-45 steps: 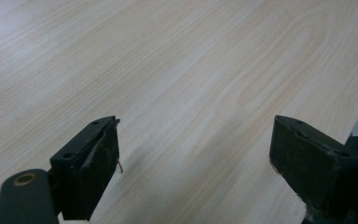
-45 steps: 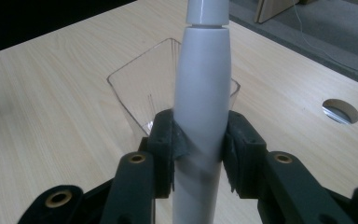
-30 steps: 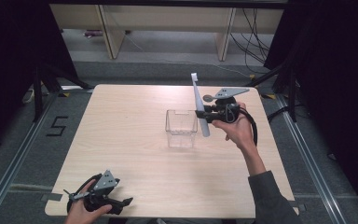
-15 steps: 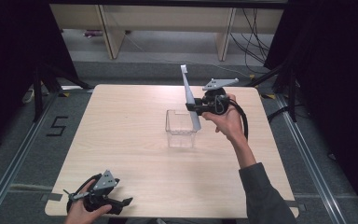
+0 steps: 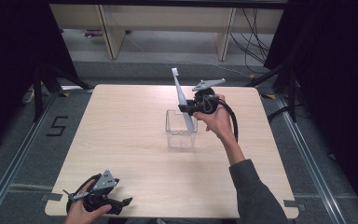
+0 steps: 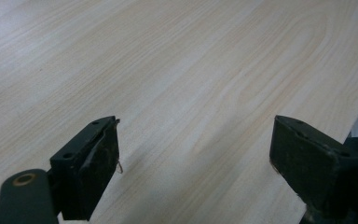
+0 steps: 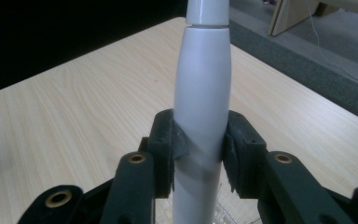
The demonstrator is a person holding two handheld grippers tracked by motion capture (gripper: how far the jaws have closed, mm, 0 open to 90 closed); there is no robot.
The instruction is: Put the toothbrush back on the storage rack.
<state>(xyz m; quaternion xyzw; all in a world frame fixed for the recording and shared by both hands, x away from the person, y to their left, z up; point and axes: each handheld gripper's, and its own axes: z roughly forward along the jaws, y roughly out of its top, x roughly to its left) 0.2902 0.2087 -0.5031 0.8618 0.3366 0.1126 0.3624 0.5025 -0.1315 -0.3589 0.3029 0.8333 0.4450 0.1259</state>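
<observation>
Right gripper pinching white stick, lower end in bin; left gripper spread, idle. Next: lower, release.

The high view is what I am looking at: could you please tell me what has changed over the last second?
The right gripper, shut on the long white tool, has carried it leftward, so its lower end now hangs over the clear container instead of beside it. The grip is unchanged. The left gripper, open near the table's front edge, and the container have stayed put.
</observation>
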